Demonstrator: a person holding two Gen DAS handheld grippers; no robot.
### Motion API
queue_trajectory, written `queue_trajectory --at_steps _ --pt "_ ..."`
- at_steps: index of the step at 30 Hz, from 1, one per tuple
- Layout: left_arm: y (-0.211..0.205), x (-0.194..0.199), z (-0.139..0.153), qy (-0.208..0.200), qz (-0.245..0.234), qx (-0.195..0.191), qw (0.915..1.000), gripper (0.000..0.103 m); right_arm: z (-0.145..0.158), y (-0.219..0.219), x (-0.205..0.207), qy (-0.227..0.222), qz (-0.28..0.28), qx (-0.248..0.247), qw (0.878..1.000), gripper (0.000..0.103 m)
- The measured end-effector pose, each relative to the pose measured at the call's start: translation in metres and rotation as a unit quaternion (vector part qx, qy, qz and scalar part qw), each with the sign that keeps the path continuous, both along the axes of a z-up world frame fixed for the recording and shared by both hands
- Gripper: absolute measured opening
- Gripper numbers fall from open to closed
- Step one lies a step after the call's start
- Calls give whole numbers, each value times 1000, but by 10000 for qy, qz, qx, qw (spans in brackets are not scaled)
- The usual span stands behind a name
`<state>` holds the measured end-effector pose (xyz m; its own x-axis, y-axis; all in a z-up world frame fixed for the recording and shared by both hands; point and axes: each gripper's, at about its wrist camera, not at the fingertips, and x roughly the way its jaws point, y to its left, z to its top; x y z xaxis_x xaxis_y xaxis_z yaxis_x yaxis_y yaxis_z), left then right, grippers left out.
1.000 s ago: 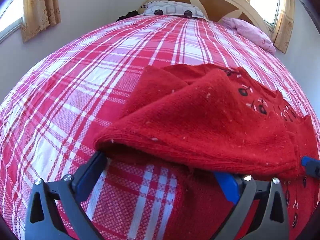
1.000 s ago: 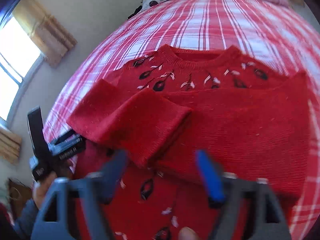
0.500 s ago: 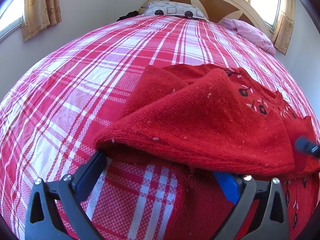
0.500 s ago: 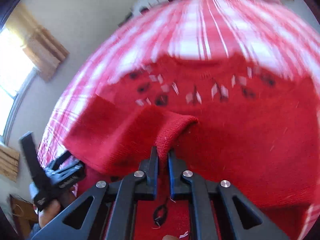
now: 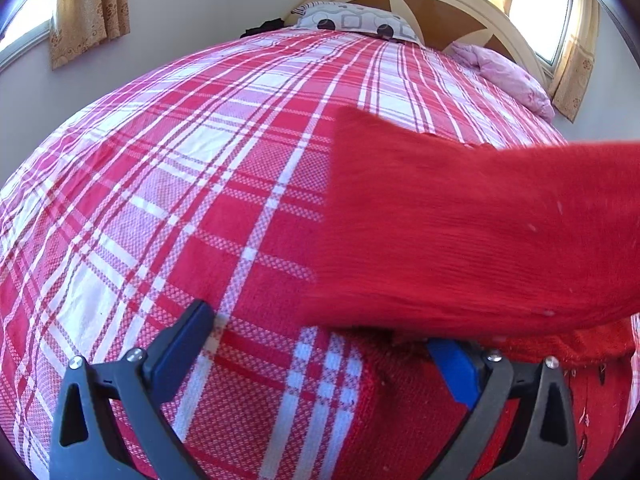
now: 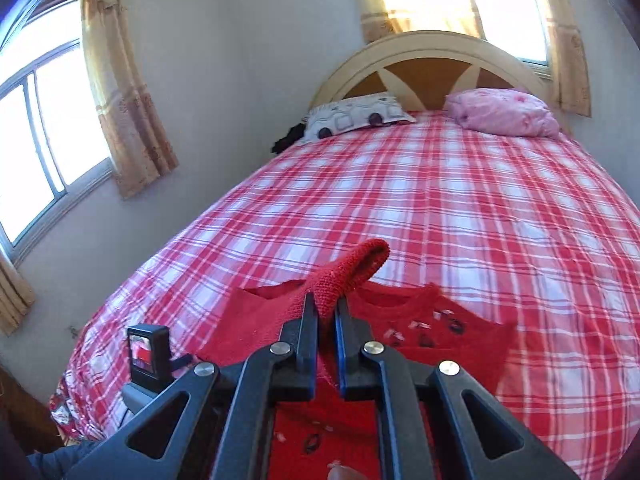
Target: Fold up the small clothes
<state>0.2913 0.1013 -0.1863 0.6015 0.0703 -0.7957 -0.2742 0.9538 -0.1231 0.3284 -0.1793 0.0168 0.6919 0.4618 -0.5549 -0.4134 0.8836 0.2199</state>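
Observation:
A red knit sweater (image 6: 432, 328) with dark leaf marks lies on the red plaid bedspread (image 6: 460, 200). My right gripper (image 6: 326, 304) is shut on a folded red sleeve cuff (image 6: 352, 268) and holds it up above the sweater. In the left wrist view the lifted red sleeve (image 5: 480, 232) hangs blurred across the right side, over my left gripper (image 5: 320, 340). The left gripper is open and empty, low over the bedspread (image 5: 200, 200) at the sweater's left edge. Its right fingertip (image 5: 452, 364) sits under the raised cloth.
A patterned grey pillow (image 6: 356, 116) and a pink pillow (image 6: 500, 114) lie at the headboard (image 6: 432, 60). Curtained windows (image 6: 48, 120) are on the left wall and behind the bed. The left gripper's body (image 6: 148, 356) shows at the bed's near left edge.
My right gripper closed on the sleeve cuff and lifted it up off the sweater. The raised sleeve now sweeps across the left wrist view. The left gripper stayed open in place.

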Motion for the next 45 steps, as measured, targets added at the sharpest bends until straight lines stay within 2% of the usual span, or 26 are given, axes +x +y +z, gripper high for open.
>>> queue_trajectory --at_steps 5,12,16,17,19,20,21,22,25,26,29,32,34,35,37,43,45 --pt "2 -1 0 -24 37 -93 9999 103 -42 -34 15 360 -488 -415 9973 6" --pt "15 -8 1 -219 142 -540 9982 103 -100 -88 33 1013 -968 -300 9897 6" --pt "18 -10 2 -293 144 -662 9973 103 -143 -107 44 1481 -1241 -394 9804 7" --pt "18 -10 2 -297 144 -664 9972 103 -154 -114 46 1595 -1295 -354 9780 9" --pt "15 -11 2 -298 141 -594 9977 103 -165 -122 45 1724 -1386 -292 9748 20" --pt "15 -10 2 -281 132 -562 9979 103 -166 -125 43 1692 -1441 -330 9744 26" --pt "15 -10 2 -257 118 -542 9981 103 -164 -125 40 1634 -1501 -390 9743 40" --pt "15 -11 3 -269 114 -550 9981 103 -161 -124 35 1546 -1543 -443 9748 47" --pt "21 -21 6 -375 110 -755 9964 103 -138 -109 18 1101 -1398 -571 9824 47" --pt "22 -26 8 -394 132 -783 9961 103 -129 -99 11 943 -1200 -593 9865 47" --pt "24 -43 17 -542 280 -620 9962 103 -122 -72 2 826 -484 -540 9939 47" --pt "28 -54 26 -748 344 -577 9949 103 -134 -53 2 891 9 -682 9937 47" --pt "27 -53 30 -813 333 -428 9952 103 -150 -56 9 1087 -102 -723 9914 48" --pt "25 -49 32 -821 266 -376 9956 103 -163 -62 17 1274 -403 -884 9871 48" --pt "18 -37 33 -684 71 -245 9973 103 -171 -71 20 1258 -589 -854 9866 48" --pt "-11 -4 51 -711 -370 266 9964 103 -157 -64 9 1084 -450 -1016 9879 49" --pt "-22 8 46 -536 -570 552 9954 103 -151 -58 4 898 -358 -984 9904 49"
